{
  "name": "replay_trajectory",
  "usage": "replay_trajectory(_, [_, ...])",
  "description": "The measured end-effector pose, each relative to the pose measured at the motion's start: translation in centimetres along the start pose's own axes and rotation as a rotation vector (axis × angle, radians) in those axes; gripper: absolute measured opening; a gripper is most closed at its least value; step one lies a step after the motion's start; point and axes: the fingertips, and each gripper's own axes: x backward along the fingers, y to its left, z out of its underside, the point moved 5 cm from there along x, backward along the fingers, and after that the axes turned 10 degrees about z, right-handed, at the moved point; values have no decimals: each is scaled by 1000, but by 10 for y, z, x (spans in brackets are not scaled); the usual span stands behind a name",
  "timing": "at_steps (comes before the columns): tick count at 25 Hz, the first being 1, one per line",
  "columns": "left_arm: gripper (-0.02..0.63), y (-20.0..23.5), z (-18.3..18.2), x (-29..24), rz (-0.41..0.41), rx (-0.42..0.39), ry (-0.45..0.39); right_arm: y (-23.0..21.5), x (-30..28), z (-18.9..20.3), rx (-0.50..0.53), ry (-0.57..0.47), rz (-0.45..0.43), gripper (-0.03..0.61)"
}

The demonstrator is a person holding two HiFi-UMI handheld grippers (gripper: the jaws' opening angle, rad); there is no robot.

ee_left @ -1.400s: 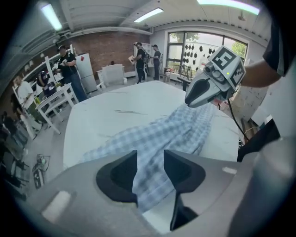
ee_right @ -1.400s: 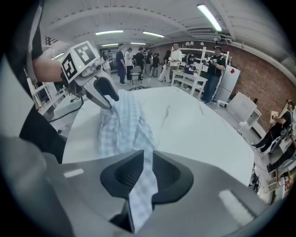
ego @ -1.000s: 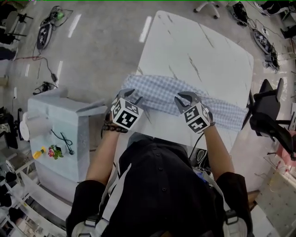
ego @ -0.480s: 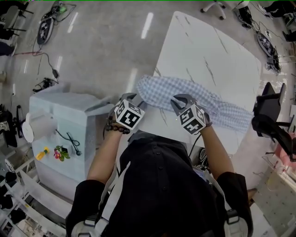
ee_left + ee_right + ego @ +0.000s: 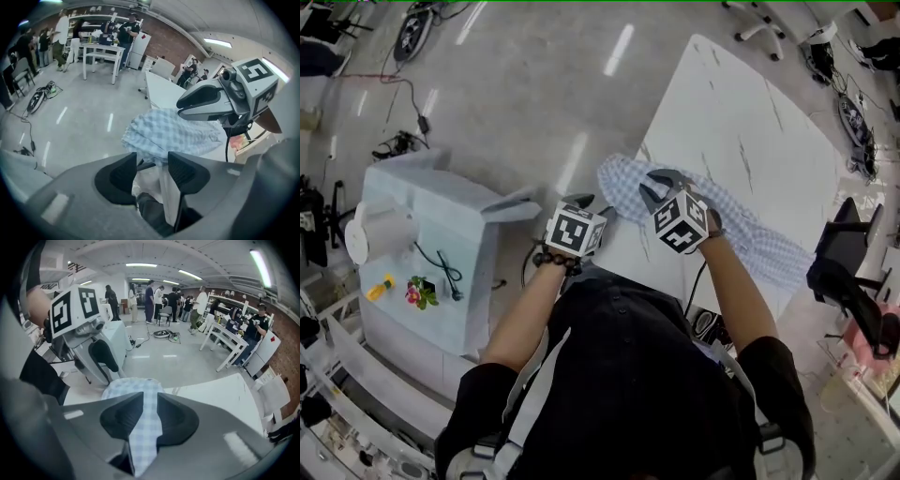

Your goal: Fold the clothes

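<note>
A checked cloth [image 5: 748, 232] is laid across the near part of a white marbled counter [image 5: 741, 112]. It is bunched into a thick heap at the counter's near left corner and stretched flatter toward the right. The right gripper [image 5: 661, 186] is held over the heap, pointed steeply down. In the right gripper view a strip of the cloth is seen between its fingers [image 5: 178, 420], filling the narrow gap and touching both pads, so the cloth is gripped, though the fingers have just been opening slightly. The left gripper [image 5: 589, 204] is held just beside the heap, at the counter's corner, near the right gripper. Its fingers [image 5: 117, 176] are parted and have just been opening. The cloth's edge is seen at their tips but is not pressed by the pads. Lower in the gap something white and something dark are seen that cannot be identified. A pale box [image 5: 422, 234] is seen on the floor [image 5: 525, 103] to the left of the counter.
</note>
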Motion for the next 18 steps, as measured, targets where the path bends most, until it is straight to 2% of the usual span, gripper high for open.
replay_trajectory(4, [219, 6, 0, 3, -14, 112, -68, 3, -13, -7, 78, 33, -25, 97])
replay_trajectory(7, [219, 9, 4, -1, 0, 253, -141, 9, -15, -1, 61, 22, -24, 95])
replay_trajectory(10, [219, 5, 10, -9, 7, 354, -174, 14, -11, 8, 39, 16, -38, 95])
replay_trajectory(14, [269, -2, 14, -16, -1, 471, -219, 22, 0, 18, 32, -3, -60, 95])
replay_trajectory(18, [275, 2, 17, -18, -23, 654, -327, 27, 3, 23, 29, -17, -67, 94])
